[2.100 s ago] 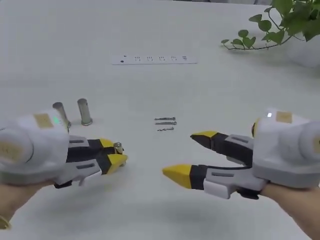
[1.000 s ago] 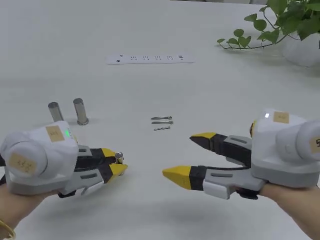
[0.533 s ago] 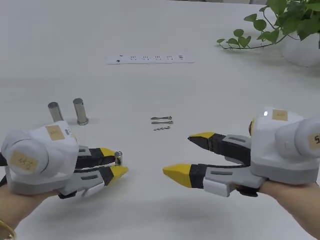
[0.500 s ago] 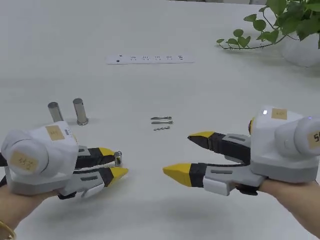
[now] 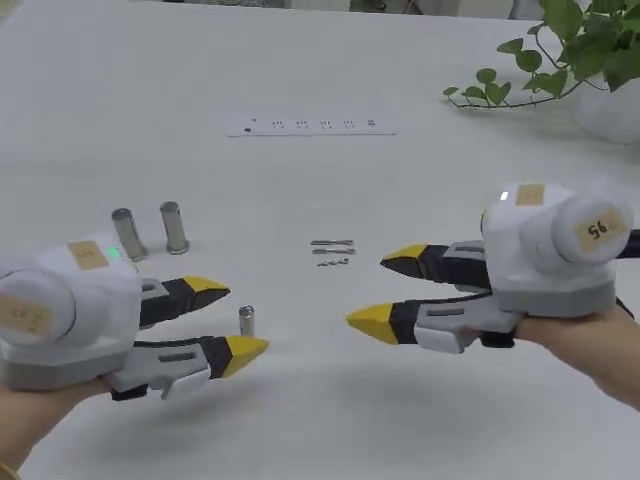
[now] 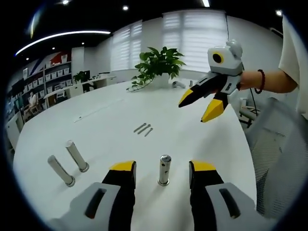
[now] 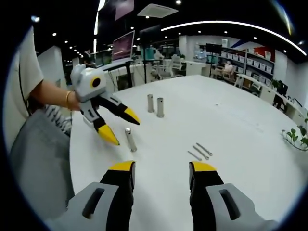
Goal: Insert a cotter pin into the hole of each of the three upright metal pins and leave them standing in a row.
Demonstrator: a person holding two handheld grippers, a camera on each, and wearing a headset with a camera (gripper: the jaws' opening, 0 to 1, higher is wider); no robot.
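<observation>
step: first pin | our left gripper (image 5: 240,318) gapes around standing pin (image 6: 164,169), right gripper (image 5: 368,291) empty-open | next: we grab cotter pin (image 5: 332,252) mid-worktop

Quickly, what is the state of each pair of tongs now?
Left tongs: open, metal pin standing between them, not gripped.
Right tongs: open, holding nothing.

- Left gripper (image 5: 230,318) was held low, jaws parted, tips pointing right.
- Right gripper (image 5: 368,291) faced it (tips pointing left), jaws likewise parted.
- Right hand (image 5: 585,345) clasped that gripper from behind.
</observation>
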